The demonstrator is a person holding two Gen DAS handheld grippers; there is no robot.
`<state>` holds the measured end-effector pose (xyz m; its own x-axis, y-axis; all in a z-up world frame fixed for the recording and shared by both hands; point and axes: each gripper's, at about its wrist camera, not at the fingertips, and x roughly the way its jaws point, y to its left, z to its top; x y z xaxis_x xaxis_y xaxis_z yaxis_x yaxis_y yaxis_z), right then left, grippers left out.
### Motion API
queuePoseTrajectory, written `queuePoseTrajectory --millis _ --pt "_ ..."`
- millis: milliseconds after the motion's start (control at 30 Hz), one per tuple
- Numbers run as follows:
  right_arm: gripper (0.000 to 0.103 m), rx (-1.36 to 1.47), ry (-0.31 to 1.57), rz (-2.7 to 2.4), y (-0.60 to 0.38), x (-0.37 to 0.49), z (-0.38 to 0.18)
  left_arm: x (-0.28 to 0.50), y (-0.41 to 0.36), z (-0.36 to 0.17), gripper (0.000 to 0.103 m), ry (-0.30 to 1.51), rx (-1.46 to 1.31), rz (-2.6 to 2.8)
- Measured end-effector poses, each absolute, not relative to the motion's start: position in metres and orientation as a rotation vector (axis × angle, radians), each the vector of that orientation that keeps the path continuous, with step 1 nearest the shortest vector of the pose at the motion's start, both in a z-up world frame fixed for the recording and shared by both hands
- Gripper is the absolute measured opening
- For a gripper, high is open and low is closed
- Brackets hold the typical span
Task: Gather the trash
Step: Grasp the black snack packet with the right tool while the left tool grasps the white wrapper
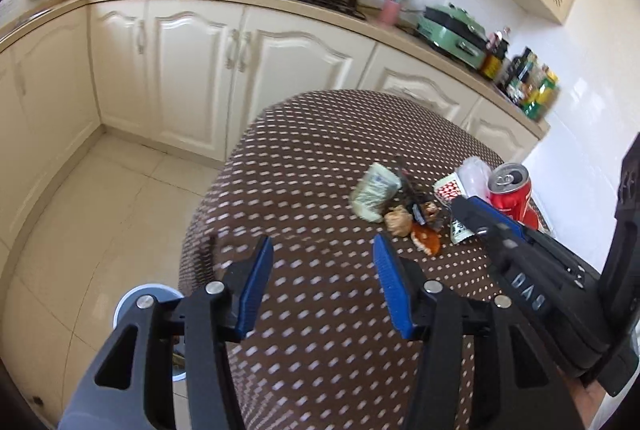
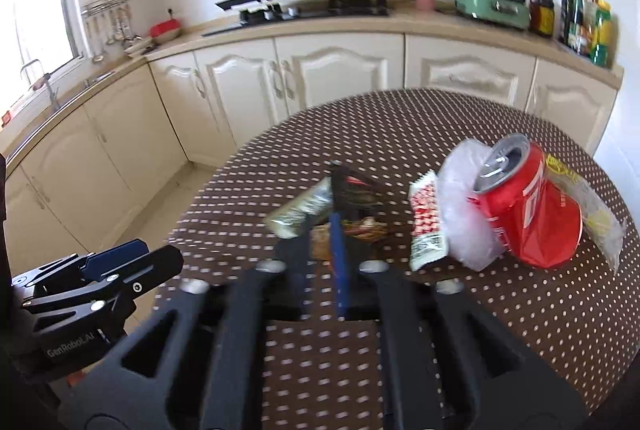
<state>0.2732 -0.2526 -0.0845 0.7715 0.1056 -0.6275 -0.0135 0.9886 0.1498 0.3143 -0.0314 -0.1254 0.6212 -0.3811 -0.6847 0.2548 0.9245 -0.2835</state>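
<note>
The trash sits in one loose heap toward the far right part of the round, dotted bench (image 1: 320, 158), ahead of both tongs and apart from them. The left tongs (image 1: 323, 248) hang above bare cloth with their blue pads standing apart and nothing between them; the heap lies ahead and to their right. The right tongs (image 2: 320, 226) point almost straight at the heap's near edge and look the nearer pair; blur hides their tips, so I cannot tell how they stand, and nothing appears held. Counted: one dented red soda can (image 2: 528, 206) lying tilted, its long axis running up-left to down-right with the mouth up-left; one clear plastic bag (image 2: 464, 202) against its left side; one red-and-white checked wrapper (image 2: 426, 222) just left of that; one yellow-printed clear packet (image 2: 592, 206) behind the can; one pale green packet (image 1: 376, 192) at the heap's left end; one dark wrapper (image 2: 356, 190); and brownish food scraps (image 1: 414, 228), too blurred to count.
</note>
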Motion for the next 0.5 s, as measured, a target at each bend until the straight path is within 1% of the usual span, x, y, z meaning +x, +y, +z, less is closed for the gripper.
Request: queuePoseTrajectory --millis 33,400,500 --pt "0.053 0.145 0.700 0.064 -0.258 0.279 -0.087 0.320 -0.036 -0.127 0.052 0.830 -0.162 -0.368" --pt "0.053 0.121 0.821 0.059 -0.265 0.326 -0.111 0.368 -0.053 -0.145 0.052 0.904 -0.152 -0.362" --pt "0.051 0.138 0.864 0.045 -0.273 0.337 -0.125 0.375 -0.058 -0.149 0.052 0.917 -0.145 -0.373"
